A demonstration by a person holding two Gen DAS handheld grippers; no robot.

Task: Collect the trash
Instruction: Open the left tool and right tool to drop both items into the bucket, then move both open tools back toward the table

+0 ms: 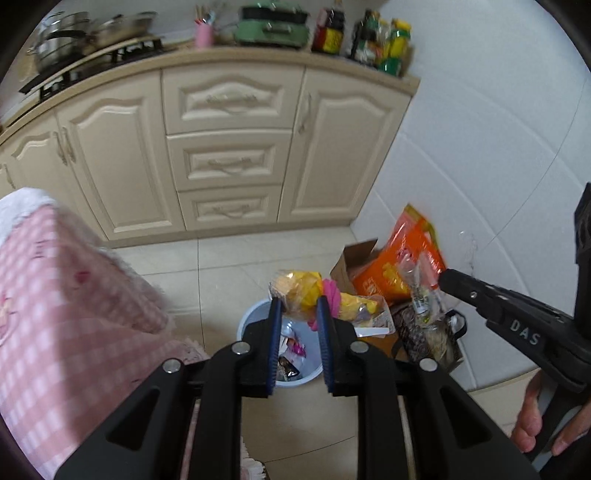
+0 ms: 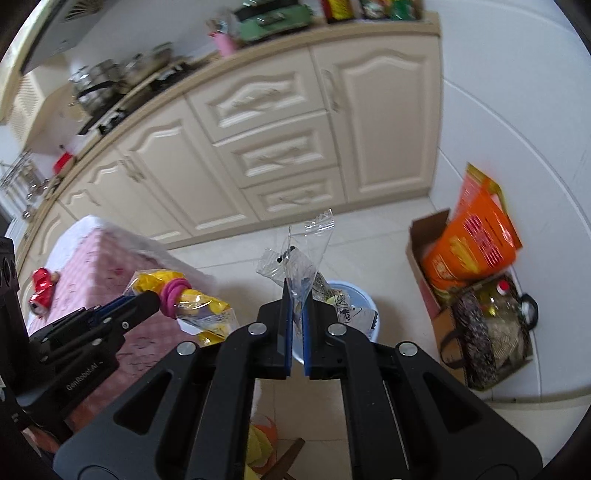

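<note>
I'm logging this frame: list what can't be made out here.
- Bin contents: right wrist view, hidden by the right gripper and its clear wrapper.
- Bottle labels: left wrist view, blurred.
- Yellow bag print: left wrist view, blurred, partly behind left gripper fingers.

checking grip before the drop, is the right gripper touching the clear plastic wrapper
Touching. The right wrist view shows the clear plastic wrapper pinched between the blue pads of the right gripper, above the blue bin.
</note>
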